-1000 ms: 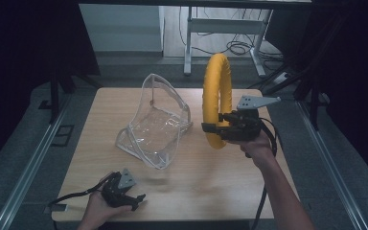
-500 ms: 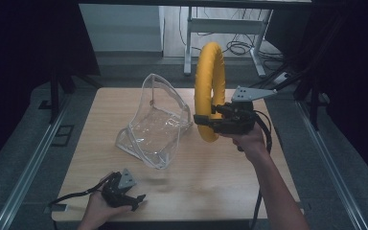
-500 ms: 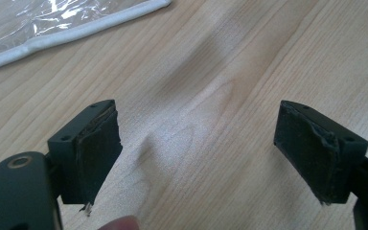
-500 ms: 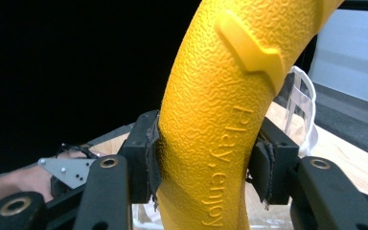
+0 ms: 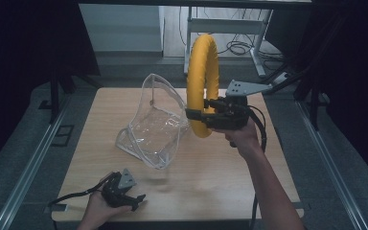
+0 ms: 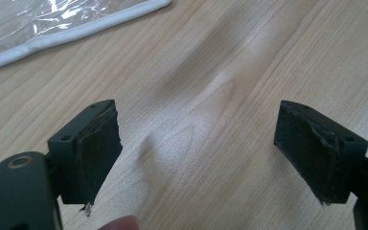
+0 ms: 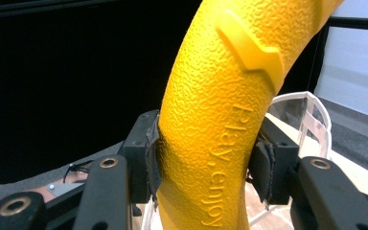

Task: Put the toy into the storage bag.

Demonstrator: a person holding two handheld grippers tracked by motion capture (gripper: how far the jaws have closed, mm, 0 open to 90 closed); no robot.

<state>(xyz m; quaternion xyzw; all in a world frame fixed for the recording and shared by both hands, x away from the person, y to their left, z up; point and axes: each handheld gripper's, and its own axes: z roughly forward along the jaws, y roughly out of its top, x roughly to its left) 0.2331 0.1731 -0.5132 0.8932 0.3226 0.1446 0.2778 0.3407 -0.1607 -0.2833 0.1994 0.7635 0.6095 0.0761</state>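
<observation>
A thick yellow ring [image 5: 202,81] stands upright in the air above the table, held at its lower part by my right gripper [image 5: 197,114], which is shut on it. In the right gripper view both pads press the yellow ring [image 7: 220,124], whose pebbled skin bears raised lettering. A clear plastic bag [image 5: 154,123] with a white rim lies open on the table just left of the ring. My left gripper [image 5: 133,200] rests open at the table's front left corner, in a hand. Between its pads [image 6: 98,153] there is only bare wood, with the bag's white rim [image 6: 81,29] beyond.
The wooden table [image 5: 220,177] has bare room at the front and right. Metal rails run along both sides of it on the floor. A desk frame and cables [image 5: 235,45] stand behind the far edge.
My right gripper has lifted the yellow ring and carried it left, closer to the clear bag. The left gripper and the bag have stayed put.
</observation>
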